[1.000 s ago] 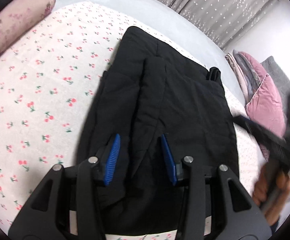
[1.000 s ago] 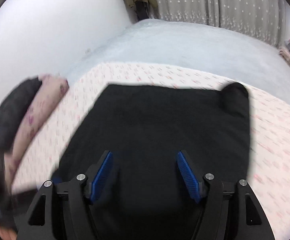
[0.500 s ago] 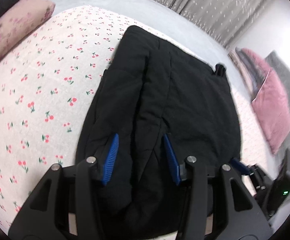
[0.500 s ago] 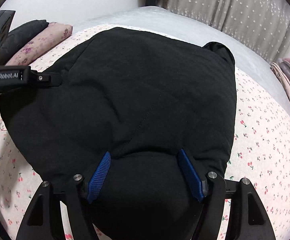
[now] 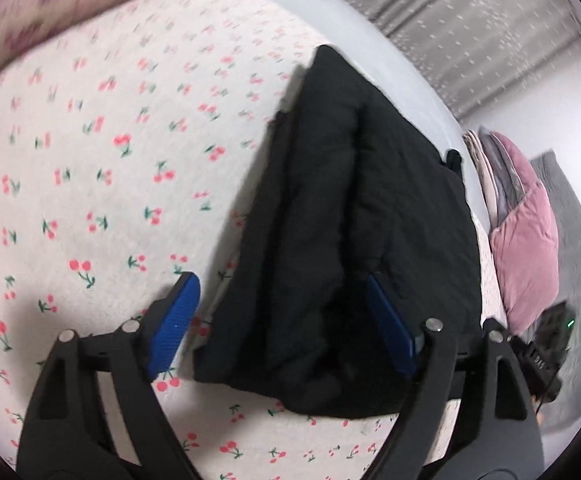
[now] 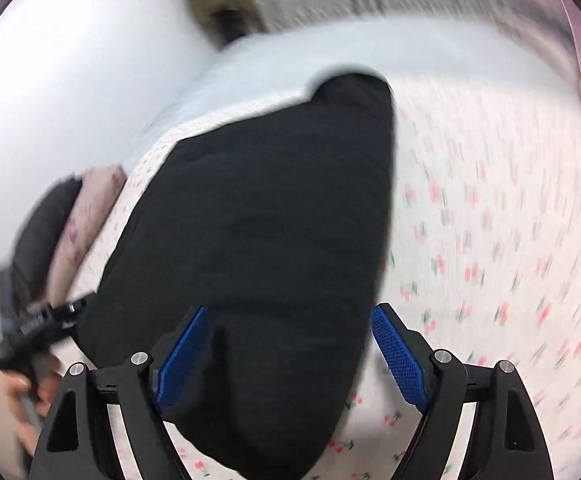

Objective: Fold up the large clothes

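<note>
A black padded garment (image 5: 354, 232) lies folded in a long bundle on the cherry-print bedsheet (image 5: 90, 168). My left gripper (image 5: 280, 312) is open over the garment's near end, its blue pads apart and holding nothing. In the right wrist view the same garment (image 6: 266, 220) fills the middle. My right gripper (image 6: 286, 344) is open just above its near end and holds nothing. The right wrist view is blurred by motion.
A floral pillow (image 5: 62, 4) lies at the far left of the bed. Pink and grey cushions (image 5: 526, 240) are stacked at the right. Grey curtains (image 5: 470, 12) hang behind the bed. The other gripper and the hand on it show at the left (image 6: 30, 340).
My left gripper's jaws have opened wider and shifted left, so the left pad is over the sheet. The right gripper has pulled back and swung, blurring its view.
</note>
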`<state>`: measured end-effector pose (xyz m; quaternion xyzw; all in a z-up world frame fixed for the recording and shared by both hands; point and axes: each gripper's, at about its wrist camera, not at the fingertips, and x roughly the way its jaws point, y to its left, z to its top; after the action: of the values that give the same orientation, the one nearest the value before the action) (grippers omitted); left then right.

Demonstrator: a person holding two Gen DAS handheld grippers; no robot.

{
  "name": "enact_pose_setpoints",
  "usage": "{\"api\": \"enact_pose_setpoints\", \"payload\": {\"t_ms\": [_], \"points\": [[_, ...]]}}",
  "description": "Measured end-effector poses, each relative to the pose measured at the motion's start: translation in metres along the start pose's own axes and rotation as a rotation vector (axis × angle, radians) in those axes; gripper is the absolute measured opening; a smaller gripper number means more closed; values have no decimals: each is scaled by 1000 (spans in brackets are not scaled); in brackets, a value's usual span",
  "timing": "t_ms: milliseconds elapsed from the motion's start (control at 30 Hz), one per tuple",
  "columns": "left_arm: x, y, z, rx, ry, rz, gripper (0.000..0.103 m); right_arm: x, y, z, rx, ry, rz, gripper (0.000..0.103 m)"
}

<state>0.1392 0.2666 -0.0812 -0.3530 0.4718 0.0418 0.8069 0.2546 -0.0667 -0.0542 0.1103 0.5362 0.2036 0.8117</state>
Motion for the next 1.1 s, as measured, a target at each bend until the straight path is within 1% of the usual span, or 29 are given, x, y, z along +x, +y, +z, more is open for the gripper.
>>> {"api": "enact_pose_setpoints", "payload": {"t_ms": [67, 133, 167, 300, 367, 400, 467, 500, 567, 633, 667, 733, 833, 967, 1100], "points": [[11, 4, 1, -11, 27, 68, 85, 8, -17, -2, 86, 35, 59, 85], [16, 4, 0, -2, 24, 60, 86, 15, -30, -5, 166, 54, 147, 85], [17, 3, 0, -5, 27, 60, 85, 17, -33, -7, 192, 59, 171, 85], [17, -1, -1, -3, 25, 43, 85, 29, -39, -7, 249, 61, 234, 86], [16, -1, 1, -2, 19, 44, 84, 34, -44, -5, 269, 61, 259, 89], [17, -1, 0, -4, 15, 41, 81, 38, -43, -5, 278, 59, 267, 90], [18, -2, 0, -14, 16, 16, 70, 42, -43, -10, 288, 51, 284, 93], [20, -3, 1, -20, 19, 0, 62, 44, -41, -11, 283, 45, 284, 93], [22, -6, 2, -25, 18, 0, 59, 44, -34, -15, 249, 35, 278, 93], [24, -9, 2, -14, 14, -4, 51, 45, -27, -14, 224, 26, 255, 94], [24, -9, 3, -14, 12, -4, 49, 45, -24, -14, 212, 21, 242, 94], [22, -13, 2, -3, -2, 3, 40, 44, -18, -14, 185, 12, 207, 92], [19, -21, 1, 19, -32, 30, 31, 41, -8, -15, 133, -5, 153, 84], [16, -30, 0, 33, -64, 65, 26, 34, 6, -16, 56, -33, 74, 73], [10, -39, 0, 48, -104, 88, 22, 26, 28, -19, -42, -79, -16, 65]]}}
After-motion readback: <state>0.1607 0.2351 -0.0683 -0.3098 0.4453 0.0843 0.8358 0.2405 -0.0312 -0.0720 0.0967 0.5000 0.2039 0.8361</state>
